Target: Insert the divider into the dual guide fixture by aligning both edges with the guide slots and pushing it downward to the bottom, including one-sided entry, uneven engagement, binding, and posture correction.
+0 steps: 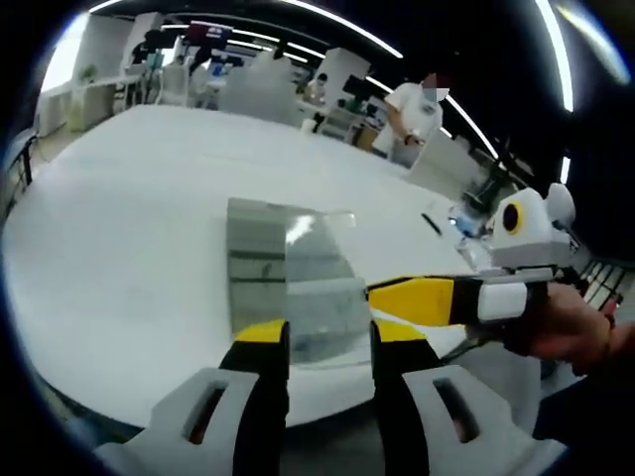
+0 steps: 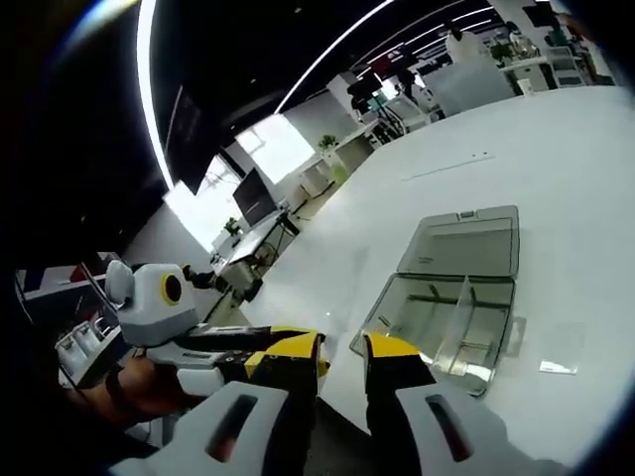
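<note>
A clear plastic box, the guide fixture [image 1: 293, 283] [image 2: 446, 312], lies on the white table [image 1: 129, 228] [image 2: 556, 159] with its lid [image 2: 464, 243] folded flat behind it. A clear divider [image 2: 458, 315] stands upright inside it. My left gripper [image 1: 329, 342] [image 2: 283, 342] is open, and the box's near edge shows between its yellow-tipped jaws. My right gripper [image 2: 342, 362] [image 1: 417, 299] has a narrow gap with nothing in it. It reaches in from the right, tips beside the box's side wall. Whether either touches the box I cannot tell.
A small clear flat piece [image 2: 561, 362] lies on the table to the right of the box. A thin dark stick [image 1: 430, 223] lies further back. The table edge [image 1: 119, 412] runs just under the grippers. A hand [image 1: 575, 332] holds the right gripper. A person [image 1: 412, 114] stands at distant desks.
</note>
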Tool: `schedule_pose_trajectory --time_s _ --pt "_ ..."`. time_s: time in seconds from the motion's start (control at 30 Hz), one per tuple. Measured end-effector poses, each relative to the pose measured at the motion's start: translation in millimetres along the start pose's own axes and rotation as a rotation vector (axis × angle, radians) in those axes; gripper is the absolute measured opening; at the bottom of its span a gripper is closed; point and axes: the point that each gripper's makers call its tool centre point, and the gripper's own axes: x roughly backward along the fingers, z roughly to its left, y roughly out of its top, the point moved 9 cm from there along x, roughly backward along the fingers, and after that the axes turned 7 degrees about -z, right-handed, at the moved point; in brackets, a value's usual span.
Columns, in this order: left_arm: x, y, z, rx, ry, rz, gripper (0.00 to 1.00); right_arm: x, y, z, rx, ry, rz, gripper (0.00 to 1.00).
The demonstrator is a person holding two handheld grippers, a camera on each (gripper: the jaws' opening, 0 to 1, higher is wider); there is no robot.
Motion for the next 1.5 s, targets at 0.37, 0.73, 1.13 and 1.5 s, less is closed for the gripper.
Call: schedule_pose_trajectory --time_s 0.37,0.73,1.13,1.5 --pt "-2 -1.7 -6.1 0.014 -0.025 -0.005 0.3 -2 0.8 -1 -0.033 -0.013 -0.028 0.08" --pt "-3 -3.0 -8.4 0.028 -0.05 -0.012 0.3 1 0.5 -1 -0.089 -0.016 -0.053 0.02" --pt "-1 0.2 -8.7 0.018 -0.077 -0.028 0.3 2 2.7 2 -0.193 -0.008 -0.092 0.01" --pt "2 2.0 -0.3 0.028 -0.123 -0.024 0.31 -4 3.9 10 -0.186 -0.034 -0.099 0.01"
